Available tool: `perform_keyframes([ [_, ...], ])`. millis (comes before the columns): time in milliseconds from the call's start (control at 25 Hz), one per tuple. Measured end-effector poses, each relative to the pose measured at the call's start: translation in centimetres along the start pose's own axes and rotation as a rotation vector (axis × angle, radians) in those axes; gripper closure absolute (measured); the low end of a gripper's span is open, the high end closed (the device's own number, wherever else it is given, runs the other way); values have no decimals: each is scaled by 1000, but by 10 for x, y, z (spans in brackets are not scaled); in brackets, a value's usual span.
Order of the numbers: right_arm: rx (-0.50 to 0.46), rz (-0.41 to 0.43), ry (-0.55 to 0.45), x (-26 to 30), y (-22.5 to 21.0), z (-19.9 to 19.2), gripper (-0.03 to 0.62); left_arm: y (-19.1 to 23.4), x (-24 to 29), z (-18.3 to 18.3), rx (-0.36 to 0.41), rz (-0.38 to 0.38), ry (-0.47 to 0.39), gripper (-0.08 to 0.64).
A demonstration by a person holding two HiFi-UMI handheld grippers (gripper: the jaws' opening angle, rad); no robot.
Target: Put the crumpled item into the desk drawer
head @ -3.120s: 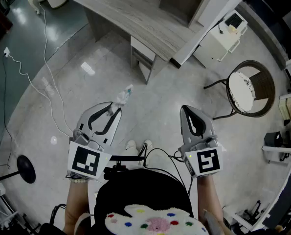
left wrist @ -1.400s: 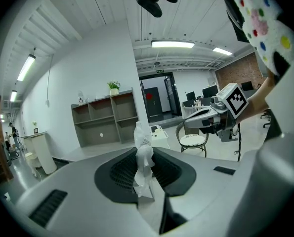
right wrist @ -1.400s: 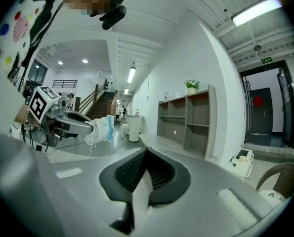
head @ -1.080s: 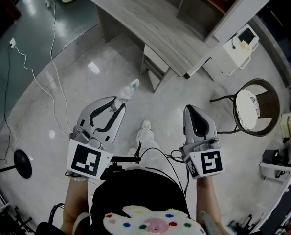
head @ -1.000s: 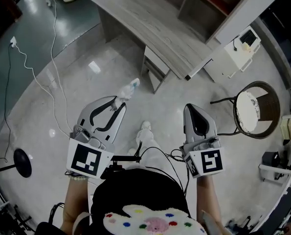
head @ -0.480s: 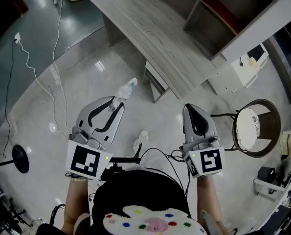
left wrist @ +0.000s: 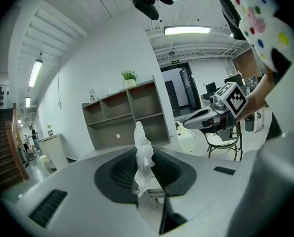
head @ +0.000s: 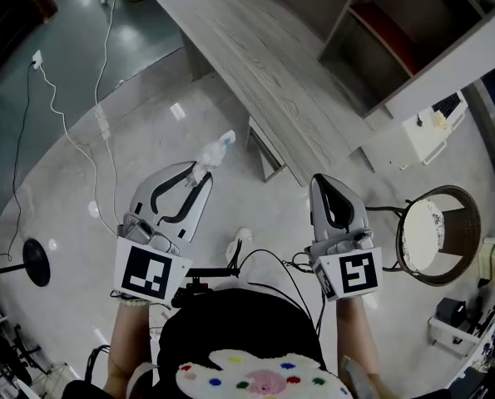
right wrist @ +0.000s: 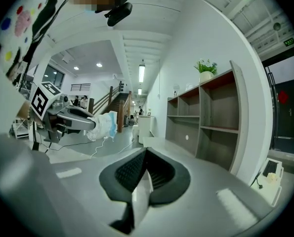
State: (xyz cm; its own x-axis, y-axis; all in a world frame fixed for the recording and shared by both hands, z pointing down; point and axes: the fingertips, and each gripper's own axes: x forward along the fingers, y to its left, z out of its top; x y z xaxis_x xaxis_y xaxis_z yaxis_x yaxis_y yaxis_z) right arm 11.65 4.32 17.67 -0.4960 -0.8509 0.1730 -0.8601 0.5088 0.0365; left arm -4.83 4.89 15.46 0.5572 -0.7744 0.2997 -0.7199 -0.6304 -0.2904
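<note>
A crumpled white and blue item (head: 215, 150) sticks out past the tips of my left gripper (head: 200, 173), which is shut on it. In the left gripper view the crumpled item (left wrist: 142, 147) stands upright between the pads. My right gripper (head: 324, 183) is level beside it, shut and empty; its jaws (right wrist: 145, 157) meet in the right gripper view. The grey wooden desk (head: 255, 52) lies ahead, with its drawer unit (head: 266, 144) under the near edge, a short way beyond both grippers. From the right gripper view the crumpled item (right wrist: 103, 125) shows at the left.
A grey shelf unit (head: 397, 32) stands behind the desk. A round chair (head: 434, 235) is at the right and a small white appliance (head: 434, 127) beside the desk's end. A white cable (head: 68, 135) trails over the floor at the left, near a black round base (head: 35, 263).
The desk and drawer unit have come nearer as I walk towards them. Both grippers keep the same pose, the left still holding the crumpled item.
</note>
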Motion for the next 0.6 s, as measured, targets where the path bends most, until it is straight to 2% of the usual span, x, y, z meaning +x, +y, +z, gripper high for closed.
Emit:
perform_keyframes([
  [160,-5,20,-14,5,-5,0,584,0,9,0,-4,6,10,480],
  [400,-1,25,28,5,-10,-15,584,-5,17,-7,-11,-2,31,480],
  [600,39,21,47,11,-8,-29,584,-1,24,-24,-28,-6,53,480],
])
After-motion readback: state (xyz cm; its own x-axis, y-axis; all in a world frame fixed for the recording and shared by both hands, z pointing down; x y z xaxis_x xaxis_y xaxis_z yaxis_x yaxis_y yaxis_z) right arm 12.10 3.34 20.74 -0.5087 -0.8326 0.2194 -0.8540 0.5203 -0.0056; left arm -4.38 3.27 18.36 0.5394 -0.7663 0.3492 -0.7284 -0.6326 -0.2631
